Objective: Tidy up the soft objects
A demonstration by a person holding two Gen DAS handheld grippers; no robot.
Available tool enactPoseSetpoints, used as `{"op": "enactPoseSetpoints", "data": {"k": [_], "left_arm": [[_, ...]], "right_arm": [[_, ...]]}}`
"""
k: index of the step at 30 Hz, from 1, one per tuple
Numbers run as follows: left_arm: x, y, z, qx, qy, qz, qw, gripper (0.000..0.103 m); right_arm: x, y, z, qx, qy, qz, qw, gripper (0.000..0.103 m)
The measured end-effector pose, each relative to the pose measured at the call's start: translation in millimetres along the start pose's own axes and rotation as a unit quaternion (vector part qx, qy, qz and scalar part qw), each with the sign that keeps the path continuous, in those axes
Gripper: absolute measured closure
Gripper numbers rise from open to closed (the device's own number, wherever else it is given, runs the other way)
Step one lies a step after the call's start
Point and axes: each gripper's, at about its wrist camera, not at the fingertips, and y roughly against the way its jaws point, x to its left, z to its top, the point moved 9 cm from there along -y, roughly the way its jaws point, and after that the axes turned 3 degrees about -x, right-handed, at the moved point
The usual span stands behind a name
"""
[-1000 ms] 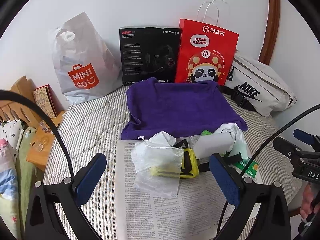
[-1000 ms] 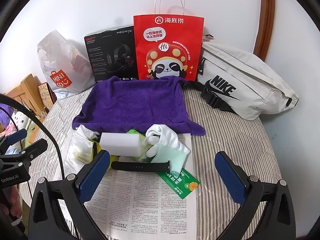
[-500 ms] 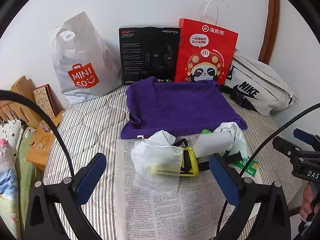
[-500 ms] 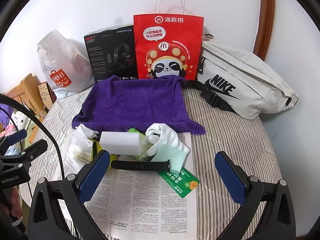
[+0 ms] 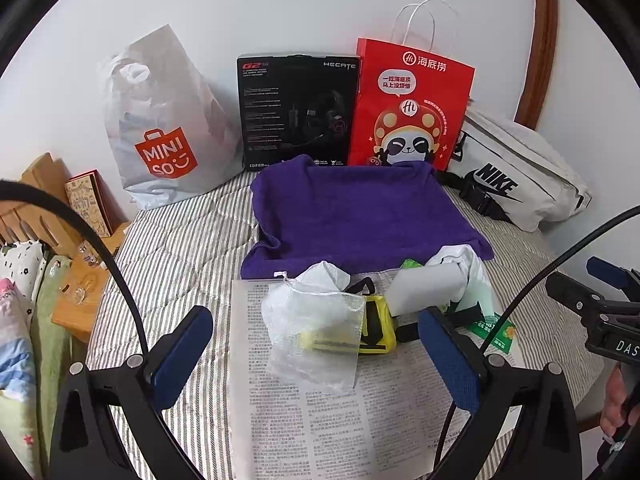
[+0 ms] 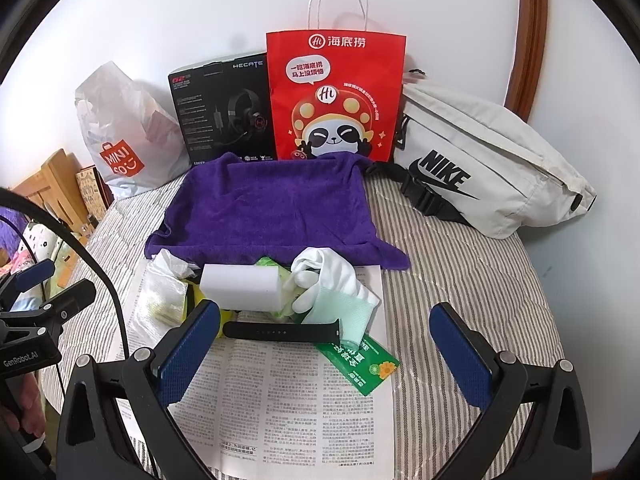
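Note:
A purple towel (image 5: 360, 216) (image 6: 272, 208) lies spread on the striped bed. In front of it, on a newspaper (image 5: 360, 412) (image 6: 296, 400), sits a heap: a clear bubble-wrap pouch (image 5: 316, 332), a yellow pouch (image 5: 376, 328), a white sponge block (image 6: 240, 288), a white glove (image 6: 332, 276), a pale green cloth (image 6: 340, 316), a black strap (image 6: 280, 332) and a green packet (image 6: 360, 360). My left gripper (image 5: 316, 356) is open, its fingers either side of the bubble-wrap pouch, short of it. My right gripper (image 6: 324, 352) is open near the strap and packet, holding nothing.
Along the wall stand a white Miniso bag (image 5: 160, 128), a black headset box (image 5: 296, 112), a red paper bag (image 6: 336, 96) and a white Nike waist bag (image 6: 480, 160). A wooden stand (image 5: 72, 240) with small items is left of the bed.
Both grippers have crept slightly forward and down toward the heap. Nothing was taken hold of or moved.

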Motion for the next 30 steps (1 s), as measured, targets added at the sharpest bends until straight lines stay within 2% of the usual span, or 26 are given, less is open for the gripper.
{"op": "enactPoseSetpoints", "data": {"k": [18,24,30], "left_arm": [[-3,-1,-3,0.001,-0.011,0.005,0.9999,0.0],[7,-21,-16,0.011,-0.013,0.0,0.9998,0.0],[13,-53,-38,0.039,-0.021,-0.013,0.9989,0.0]], "right_arm": [[3,-2,0,-0.008,0.006,0.006,1.0,0.0],[0,-14,-7,-0.003,0.003,0.006,1.0,0.0],[-3,-31,-19,0.014,0.005,0.004,1.0,0.0]]}}
